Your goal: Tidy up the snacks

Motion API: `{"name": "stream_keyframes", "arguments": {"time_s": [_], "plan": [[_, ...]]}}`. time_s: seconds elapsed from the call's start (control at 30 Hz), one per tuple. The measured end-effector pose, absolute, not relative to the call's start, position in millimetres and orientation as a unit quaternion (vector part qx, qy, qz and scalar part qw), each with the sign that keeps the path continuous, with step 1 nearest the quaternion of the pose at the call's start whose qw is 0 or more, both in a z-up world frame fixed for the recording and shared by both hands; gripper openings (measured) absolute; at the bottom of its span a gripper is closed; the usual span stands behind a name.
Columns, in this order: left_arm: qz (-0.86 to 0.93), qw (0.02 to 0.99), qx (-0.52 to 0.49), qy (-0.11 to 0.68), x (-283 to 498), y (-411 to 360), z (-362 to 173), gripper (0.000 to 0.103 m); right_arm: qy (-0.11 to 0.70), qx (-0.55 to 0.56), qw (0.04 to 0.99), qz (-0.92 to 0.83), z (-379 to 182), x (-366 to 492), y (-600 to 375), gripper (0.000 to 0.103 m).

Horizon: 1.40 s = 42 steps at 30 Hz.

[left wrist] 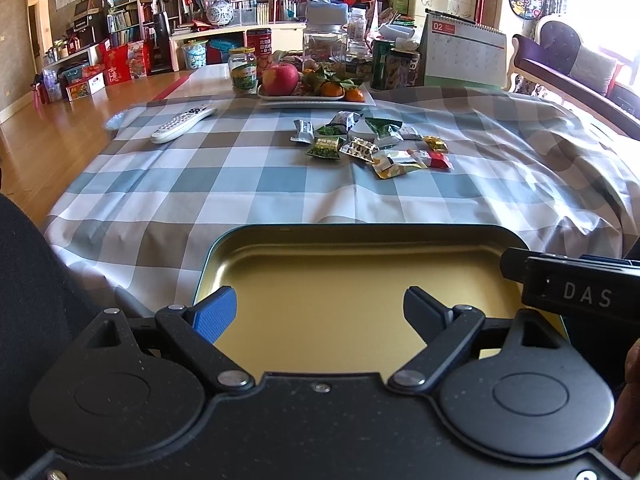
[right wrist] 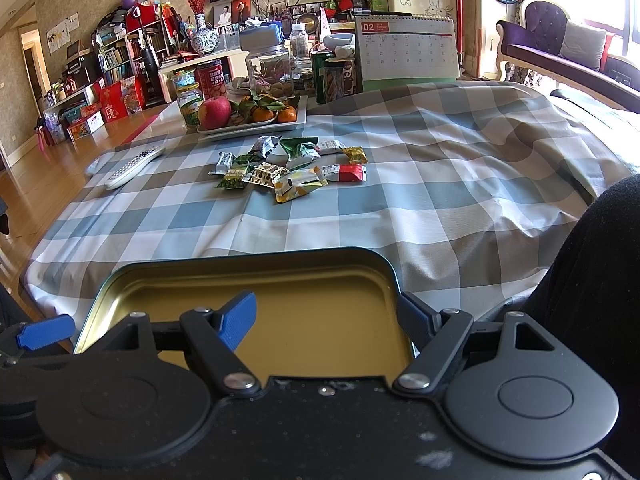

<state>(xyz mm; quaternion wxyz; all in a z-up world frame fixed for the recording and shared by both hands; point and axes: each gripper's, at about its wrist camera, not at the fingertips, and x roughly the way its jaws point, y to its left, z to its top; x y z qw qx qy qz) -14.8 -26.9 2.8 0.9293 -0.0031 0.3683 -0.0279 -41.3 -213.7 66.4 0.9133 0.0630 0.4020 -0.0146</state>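
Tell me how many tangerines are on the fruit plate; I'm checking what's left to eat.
3 tangerines show: one at the right end of the plate, one beside it under the leaves, one next to the apple. The leaves may hide more.

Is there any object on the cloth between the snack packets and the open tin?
Nothing visible. Only bare checked tablecloth lies between the snack packets and the tin. The remote sits off to the left, outside that path.

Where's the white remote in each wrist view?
Left wrist: the remote lies at upper left on the checked cloth, left of the snack pile.
Right wrist: the remote lies at far left, mid-height, again left of the pile.
Shared landmark: fruit tray behind it.
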Motion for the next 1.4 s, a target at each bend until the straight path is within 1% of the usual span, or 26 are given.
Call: {"name": "stream_keyframes", "arguments": {"time_s": [0.27, 0.47, 0.63, 0.77, 1.0, 1.07, 1.4], "plan": [[-0.014, 0.931, 0.005, 0.366, -14.2, -25.8, 10.1, 0.090, 0.411, 0.064, 0.909, -0.020, 64.9, -38.9, -214.7, 0.081], [0.003, 0.918, -0.048, 0.394, 5.3, -4.5, 22.2, 0.090, 0.428, 0.075, 0.900, -0.023, 67.7, -30.7, -218.8, 0.081], [0.012, 0.907, -0.078, 0.414, 44.9, 17.6, 35.3, 0.088, 0.438, 0.085, 0.895, -0.018, 75.3, -9.9, -226.5, 0.081], [0.033, 0.913, -0.077, 0.400, 75.6, 26.7, 51.1, 0.087, 0.436, 0.092, 0.895, -0.018, 84.3, 19.5, -232.9, 0.081], [0.036, 0.926, -0.044, 0.373, 130.6, 25.8, 71.8, 0.085, 0.436, 0.094, 0.895, -0.022, 94.6, 83.4, -243.2, 0.081], [0.030, 0.927, -0.037, 0.372, 147.6, 24.7, 73.0, 0.081, 0.438, 0.097, 0.894, -0.025, 95.5, 101.3, -247.4, 0.081], [0.010, 0.917, -0.008, 0.399, 219.4, 14.0, 60.1, 0.081, 0.458, 0.099, 0.881, -0.057, 82.5, 191.8, -264.4, 0.081]]}}
